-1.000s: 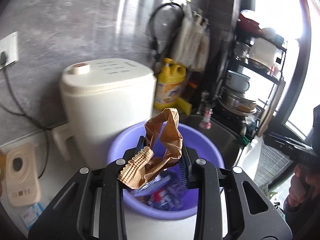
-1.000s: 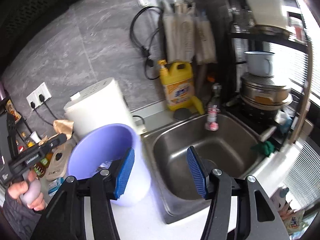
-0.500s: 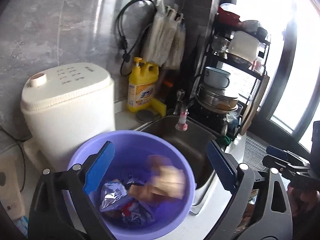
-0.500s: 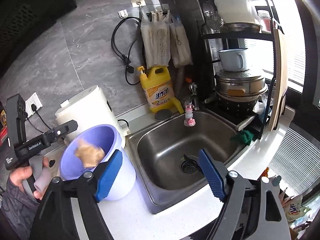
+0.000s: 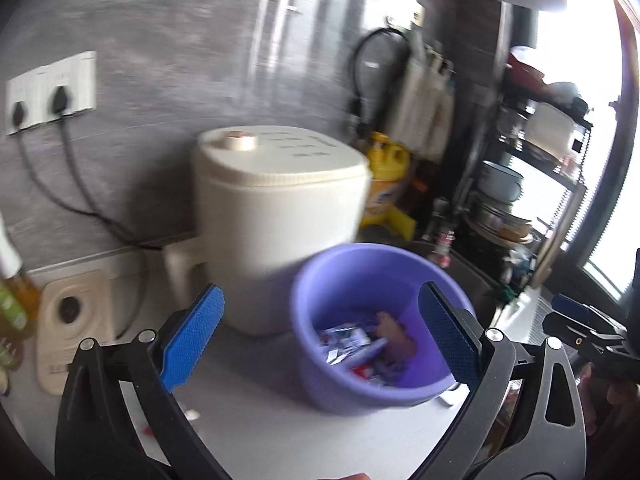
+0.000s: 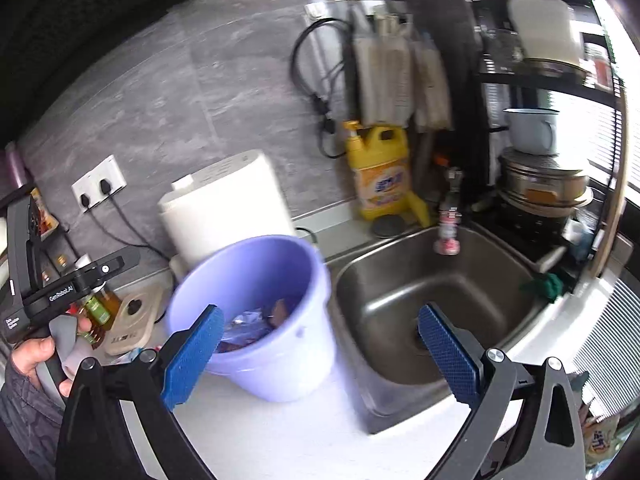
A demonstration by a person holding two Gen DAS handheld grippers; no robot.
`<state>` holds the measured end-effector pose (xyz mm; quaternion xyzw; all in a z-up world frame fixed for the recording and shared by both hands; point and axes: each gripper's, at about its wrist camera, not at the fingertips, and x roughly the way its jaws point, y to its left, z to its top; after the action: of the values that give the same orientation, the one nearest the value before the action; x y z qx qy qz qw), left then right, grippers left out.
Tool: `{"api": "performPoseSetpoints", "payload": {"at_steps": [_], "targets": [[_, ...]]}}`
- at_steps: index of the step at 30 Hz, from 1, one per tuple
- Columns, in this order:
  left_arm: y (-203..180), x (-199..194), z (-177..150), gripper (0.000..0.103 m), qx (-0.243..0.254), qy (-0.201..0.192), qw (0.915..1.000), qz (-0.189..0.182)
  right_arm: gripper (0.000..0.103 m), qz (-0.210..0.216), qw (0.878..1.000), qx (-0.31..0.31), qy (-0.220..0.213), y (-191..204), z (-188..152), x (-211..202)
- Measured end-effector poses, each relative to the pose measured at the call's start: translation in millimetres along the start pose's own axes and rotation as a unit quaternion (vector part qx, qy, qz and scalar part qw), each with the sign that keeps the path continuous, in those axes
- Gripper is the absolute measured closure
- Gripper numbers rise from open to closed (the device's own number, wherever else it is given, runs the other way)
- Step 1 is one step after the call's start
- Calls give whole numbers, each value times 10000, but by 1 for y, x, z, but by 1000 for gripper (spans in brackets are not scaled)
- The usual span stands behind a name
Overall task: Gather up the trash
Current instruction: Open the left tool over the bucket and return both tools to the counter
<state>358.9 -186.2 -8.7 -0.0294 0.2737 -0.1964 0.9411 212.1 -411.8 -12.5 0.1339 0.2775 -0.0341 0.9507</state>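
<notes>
- The grey stone-look countertop [image 6: 280, 432] carries it all, with a stainless steel sink [image 6: 420, 280] right beside the bin.
- A cream plastic rice cooker [image 5: 276, 216] stands just behind, crowding that side.
- The lilac plastic bucket [image 5: 360, 280] sits open-topped near the counter edge, likely for easy drops; crumpled wrappers and brown paper [image 5: 384, 336] lie inside.
- Left gripper [image 5: 320, 344] and right gripper [image 6: 320, 356] have just been opening; both are spread wide, nothing between.
</notes>
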Motion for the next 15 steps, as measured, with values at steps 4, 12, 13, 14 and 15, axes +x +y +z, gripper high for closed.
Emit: {"api": "performPoseSetpoints", "payload": {"at_steps": [4,12,13,14,15], "targets": [[29,-25,-9,6,-146,-85,9992,365,7,270,9994,-182,64,26,-1,13],[85,-68,-30,6,-548,-121,9937,966,7,886,9941,-595,189,86,-5,40],[91,-72,-33,6,-611,-133,9928,1020,7,986,9928,-655,197,94,-6,44],[98,-78,-36,6,-677,-144,9916,1097,7,1066,9916,-707,211,100,-8,46],[104,-82,-39,6,-718,-145,9903,1177,7,1151,9902,-760,227,109,-9,50]]}}
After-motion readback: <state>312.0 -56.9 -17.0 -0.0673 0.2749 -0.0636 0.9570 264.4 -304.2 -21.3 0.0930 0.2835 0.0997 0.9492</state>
